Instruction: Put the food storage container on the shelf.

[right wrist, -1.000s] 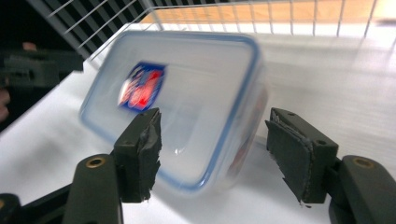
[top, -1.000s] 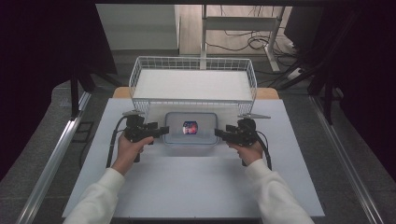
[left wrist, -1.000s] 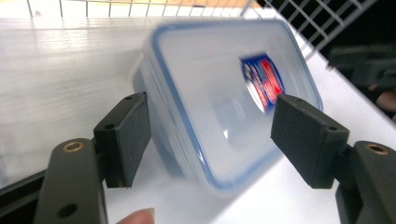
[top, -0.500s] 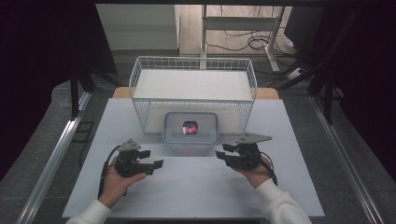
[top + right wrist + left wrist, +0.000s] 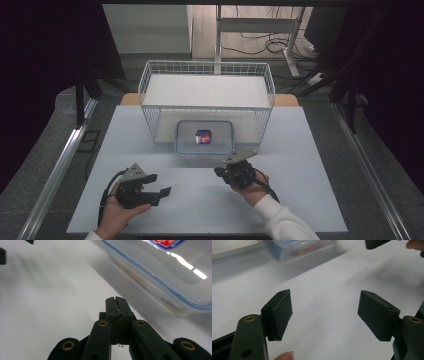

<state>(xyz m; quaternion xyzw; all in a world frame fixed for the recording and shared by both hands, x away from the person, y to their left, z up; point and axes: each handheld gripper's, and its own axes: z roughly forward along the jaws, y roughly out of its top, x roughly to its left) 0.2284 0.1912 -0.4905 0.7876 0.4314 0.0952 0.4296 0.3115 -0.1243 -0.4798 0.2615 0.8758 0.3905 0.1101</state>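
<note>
A clear lidded container (image 5: 204,136) with a blue rim and a red label stands mid-table, right in front of the white wire basket (image 5: 145,80). My left gripper (image 5: 159,192) hovers near the table's front left, open, with nothing between its jaws (image 5: 324,307). My right gripper (image 5: 220,172) is just in front of the container, on its right. Its jaws have just been closing and now meet, shut on nothing (image 5: 116,300). The container (image 5: 162,270) looms close in the right gripper view, and the container (image 5: 297,247) lies farther off in the left gripper view.
The white tabletop (image 5: 310,200) spreads around both hands. A metal rail (image 5: 60,165) runs along the table's left side. Behind the basket stand a desk frame (image 5: 255,25) and cables on the floor.
Both hands have drawn back from the container's two sides toward the near edge of the table. The right gripper's jaws have come together; the left's stay apart.
</note>
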